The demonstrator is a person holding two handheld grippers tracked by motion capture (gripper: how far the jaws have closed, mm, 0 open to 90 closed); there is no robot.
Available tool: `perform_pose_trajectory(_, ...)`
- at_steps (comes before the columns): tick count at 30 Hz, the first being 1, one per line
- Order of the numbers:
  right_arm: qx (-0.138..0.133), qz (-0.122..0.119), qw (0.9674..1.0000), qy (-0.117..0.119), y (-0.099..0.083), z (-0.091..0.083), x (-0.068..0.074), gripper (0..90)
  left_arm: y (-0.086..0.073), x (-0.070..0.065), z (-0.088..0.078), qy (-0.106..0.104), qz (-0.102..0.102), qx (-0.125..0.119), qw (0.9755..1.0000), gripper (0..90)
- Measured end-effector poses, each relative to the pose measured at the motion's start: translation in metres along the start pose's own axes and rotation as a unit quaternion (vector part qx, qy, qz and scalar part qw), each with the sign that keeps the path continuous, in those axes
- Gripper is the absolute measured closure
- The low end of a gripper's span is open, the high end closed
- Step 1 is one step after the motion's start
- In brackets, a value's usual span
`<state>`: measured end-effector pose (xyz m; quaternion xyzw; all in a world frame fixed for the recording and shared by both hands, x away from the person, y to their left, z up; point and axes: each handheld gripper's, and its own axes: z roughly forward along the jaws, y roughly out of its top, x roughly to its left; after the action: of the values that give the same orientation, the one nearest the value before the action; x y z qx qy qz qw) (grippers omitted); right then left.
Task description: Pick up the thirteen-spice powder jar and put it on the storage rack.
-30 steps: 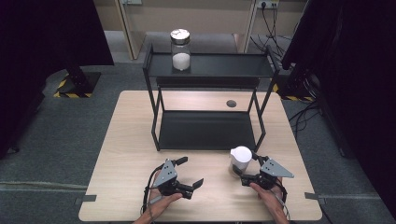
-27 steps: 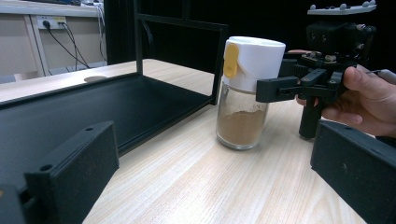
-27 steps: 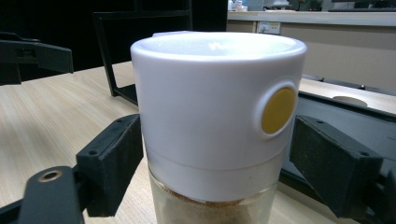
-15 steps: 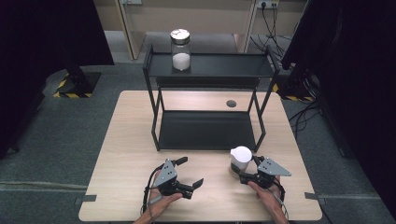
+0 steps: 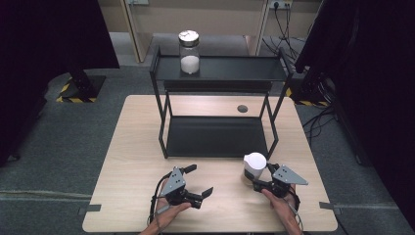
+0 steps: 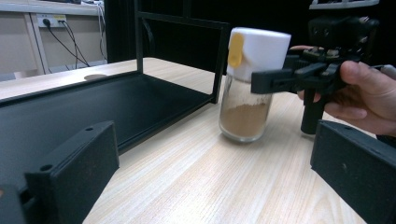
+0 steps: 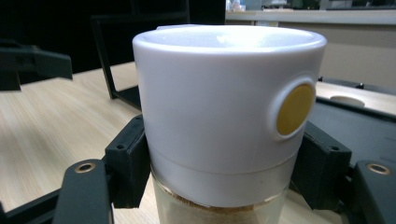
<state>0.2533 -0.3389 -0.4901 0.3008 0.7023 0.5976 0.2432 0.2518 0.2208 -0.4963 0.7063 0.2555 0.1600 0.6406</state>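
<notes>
Right gripper (image 5: 260, 182) jaws just closed onto spice jar (image 5: 254, 166), left gripper (image 5: 199, 182) wide

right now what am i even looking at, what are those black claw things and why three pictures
A person sits at a wooden table holding a two-jaw gripper in each hand. One picture looks down from above; the other two come from cameras riding on each gripper. The right gripper has just closed its jaws on a glass jar of brown powder, just under its white lid, with the jar standing on the table. The left gripper is open with nothing between its jaws. Behind stands a black two-level rack with another jar, holding white powder, on its top shelf.
</notes>
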Motion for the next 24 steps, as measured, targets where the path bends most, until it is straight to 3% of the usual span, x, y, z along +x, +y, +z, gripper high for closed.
perform_pose_trajectory(24,-0.008,-0.009,0.9997,0.023,0.036,-0.005,0.007,30.9,-0.001,0.002,0.000,0.004,-0.008,0.000,1.0000,0.3)
